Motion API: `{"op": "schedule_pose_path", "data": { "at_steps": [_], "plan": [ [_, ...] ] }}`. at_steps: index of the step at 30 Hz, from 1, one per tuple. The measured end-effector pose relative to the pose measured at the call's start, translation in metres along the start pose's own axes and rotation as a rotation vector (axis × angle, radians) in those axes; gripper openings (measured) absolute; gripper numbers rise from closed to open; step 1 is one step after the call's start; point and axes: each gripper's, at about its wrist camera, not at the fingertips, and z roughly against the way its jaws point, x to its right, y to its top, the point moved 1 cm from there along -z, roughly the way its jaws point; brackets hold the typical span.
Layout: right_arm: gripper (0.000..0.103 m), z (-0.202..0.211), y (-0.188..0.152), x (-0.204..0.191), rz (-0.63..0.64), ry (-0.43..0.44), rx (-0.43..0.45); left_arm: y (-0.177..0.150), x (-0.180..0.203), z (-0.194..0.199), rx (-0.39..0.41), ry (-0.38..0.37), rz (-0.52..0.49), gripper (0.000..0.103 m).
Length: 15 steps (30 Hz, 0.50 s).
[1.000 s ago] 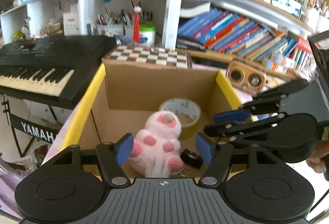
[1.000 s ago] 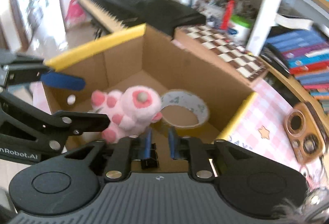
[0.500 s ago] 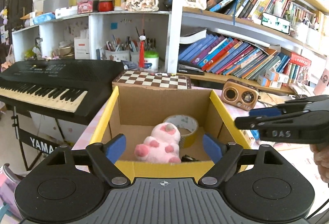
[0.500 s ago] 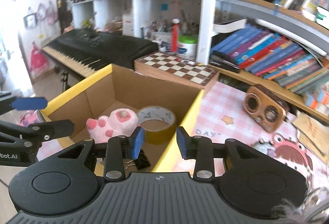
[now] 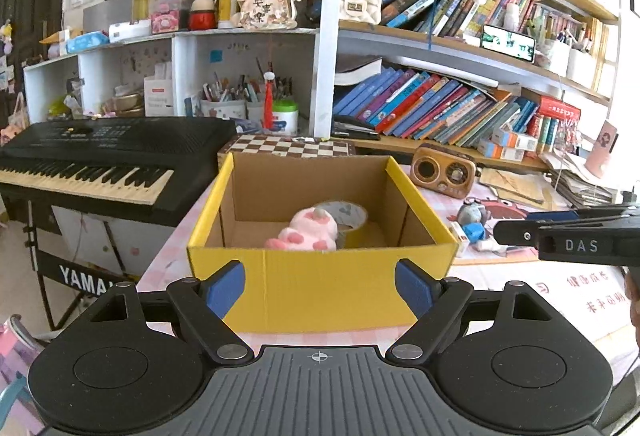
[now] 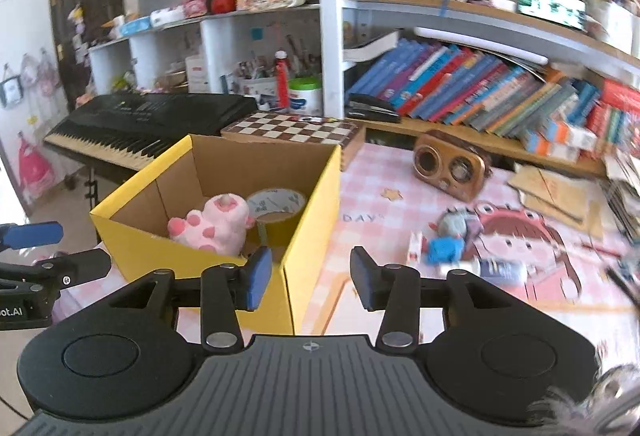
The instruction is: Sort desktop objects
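Left wrist view looks straight at the yellow cardboard box (image 5: 320, 280), which stands on the pink checked table (image 6: 384, 176) with its open top up, a fitting bin for the sorting job. Inside it lie a pink plush toy (image 5: 306, 234) and, just behind and touching it, a roll of tape (image 5: 346, 214); both rest on the box floor, so these two look already sorted. The left claw (image 5: 320, 286) hangs in front of the box's near wall with its blue pads spread wide and nothing between them, which reads as an empty claw free for the next pick. The right claw (image 6: 306, 272) sits over the box's near right corner, outside the opening; its jaws are opening, and nothing is pinched between the pads. From the left wrist view that claw shows as a dark arm at the right edge, level with the box rim. Unsorted things lie well apart from the box on the cartoon mat: a small grey toy (image 6: 454, 222), a blue piece (image 6: 444, 248) just beside it, and a small tube-like item (image 6: 486, 268) in front, too blurred to name. A wooden radio (image 6: 450, 164) stands farther back near the bookshelf (image 5: 460, 104). My judgement is that the right claw, nearer that cluster, is the likelier one to fetch from it next.
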Motion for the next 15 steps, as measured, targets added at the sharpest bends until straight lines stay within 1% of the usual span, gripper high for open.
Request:
{"op": "schedule_pose_path", "data": {
  "at_steps": [4,12,15],
  "plan": [
    [0.048,0.019,-0.018,-0.008,-0.012,-0.031,0.007,-0.012,0.001,0.013,0.0,-0.004,0.007,0.085],
    [0.049,0.042,-0.051,-0.017,-0.006,-0.07,-0.018,-0.031,0.003,0.032,-0.007,-0.007,0.004,0.085],
    [0.051,0.05,-0.062,-0.019,-0.014,-0.081,-0.021,-0.037,0.004,0.04,0.001,-0.004,0.013,0.085]
  ]
}}
